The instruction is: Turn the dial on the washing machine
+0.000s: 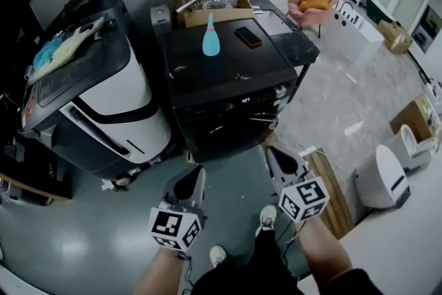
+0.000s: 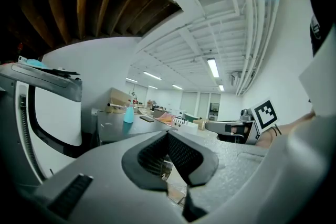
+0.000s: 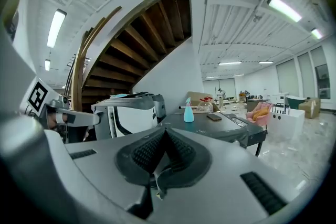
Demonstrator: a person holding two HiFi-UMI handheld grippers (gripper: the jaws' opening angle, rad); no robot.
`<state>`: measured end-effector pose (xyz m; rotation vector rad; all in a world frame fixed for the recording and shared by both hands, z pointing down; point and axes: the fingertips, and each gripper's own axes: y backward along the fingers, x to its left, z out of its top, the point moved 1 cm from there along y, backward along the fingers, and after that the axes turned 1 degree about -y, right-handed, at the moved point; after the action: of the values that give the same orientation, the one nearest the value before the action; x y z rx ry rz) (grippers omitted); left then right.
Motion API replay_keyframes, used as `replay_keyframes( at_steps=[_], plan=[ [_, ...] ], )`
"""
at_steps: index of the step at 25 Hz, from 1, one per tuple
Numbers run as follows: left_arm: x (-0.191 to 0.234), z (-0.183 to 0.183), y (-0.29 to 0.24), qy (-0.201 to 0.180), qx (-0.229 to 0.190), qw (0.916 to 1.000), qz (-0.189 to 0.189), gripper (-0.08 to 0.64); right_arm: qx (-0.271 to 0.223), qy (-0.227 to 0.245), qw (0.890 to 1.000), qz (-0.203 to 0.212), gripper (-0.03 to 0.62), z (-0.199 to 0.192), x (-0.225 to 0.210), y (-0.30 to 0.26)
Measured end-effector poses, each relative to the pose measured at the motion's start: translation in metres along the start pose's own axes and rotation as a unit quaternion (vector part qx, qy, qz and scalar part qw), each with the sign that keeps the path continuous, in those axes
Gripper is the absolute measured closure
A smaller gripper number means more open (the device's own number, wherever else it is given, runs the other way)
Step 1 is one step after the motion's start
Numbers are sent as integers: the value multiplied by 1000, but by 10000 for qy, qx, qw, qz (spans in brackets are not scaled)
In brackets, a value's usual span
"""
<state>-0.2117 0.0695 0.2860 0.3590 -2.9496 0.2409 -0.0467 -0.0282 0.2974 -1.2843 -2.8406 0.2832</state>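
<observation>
The left gripper (image 1: pixel 193 176) and right gripper (image 1: pixel 276 155) are both closed tight on nothing, held low side by side. Just ahead stands the black washing machine (image 1: pixel 228 79), its dial (image 1: pixel 280 90) at the front panel's right end, well apart from both. A blue spray bottle (image 1: pixel 210 38) stands on top.

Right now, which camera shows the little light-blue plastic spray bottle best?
The head view: the light-blue plastic spray bottle stands upright, large and unblocked, on the black machine top. The right gripper view shows it small but side-on; the left gripper view shows it tiny and far off.
</observation>
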Motion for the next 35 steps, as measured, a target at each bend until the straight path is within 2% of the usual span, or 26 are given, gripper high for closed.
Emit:
replay_keyframes(
  at_steps=[7,14,20,35],
  plan=[
    [-10,-6,58,-49,-60,9995,-321,557,-26,78,9991,-414,594,-5,52,60],
    [-40,-11,92,-22,-45,9986,-527,555,-67,143,9977,-656,594,7,77,111],
    [-82,-16,107,-95,-8,9977,-673,555,-220,130,9974,-678,594,3,76,155],
    [-208,-22,121,-356,89,9967,-730,555,-448,51,9977,-497,595,12,55,264]
  ],
)
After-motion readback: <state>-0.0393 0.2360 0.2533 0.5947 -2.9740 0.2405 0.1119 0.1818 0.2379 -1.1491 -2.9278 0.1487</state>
